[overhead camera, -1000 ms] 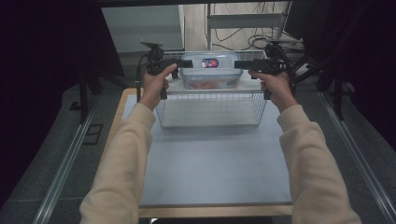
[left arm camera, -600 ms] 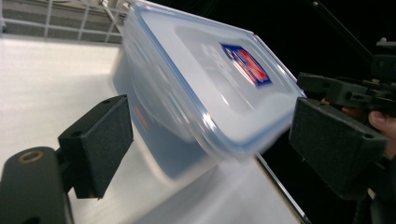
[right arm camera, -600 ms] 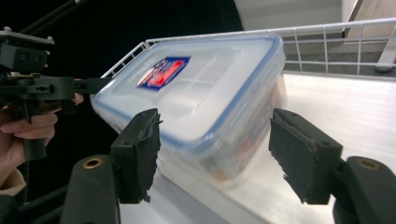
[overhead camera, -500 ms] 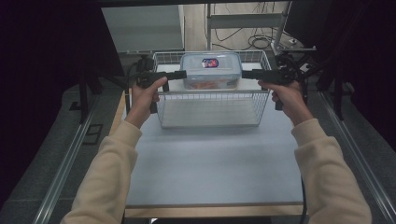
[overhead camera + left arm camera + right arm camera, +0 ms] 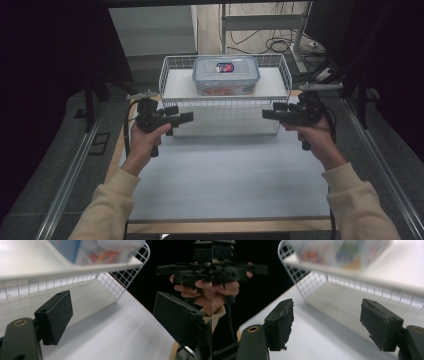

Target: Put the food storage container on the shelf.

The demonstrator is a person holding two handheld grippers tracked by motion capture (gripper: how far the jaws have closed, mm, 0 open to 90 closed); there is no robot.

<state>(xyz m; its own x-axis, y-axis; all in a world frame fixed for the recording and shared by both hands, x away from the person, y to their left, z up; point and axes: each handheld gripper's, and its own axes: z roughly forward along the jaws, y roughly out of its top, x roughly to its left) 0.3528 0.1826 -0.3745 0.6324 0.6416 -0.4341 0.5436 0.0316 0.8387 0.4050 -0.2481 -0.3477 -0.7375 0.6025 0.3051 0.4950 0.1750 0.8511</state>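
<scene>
Your left gripper sits left of centre in the high view, jaws spread apart with nothing between them. Your right gripper sits right of centre, jaws likewise apart and empty. Both point inward toward each other, in front of the white wire basket at upper centre. A clear lidded container rests on the raised white shelf inside the basket. The grippers are held above the white table, clear of the basket.
</scene>
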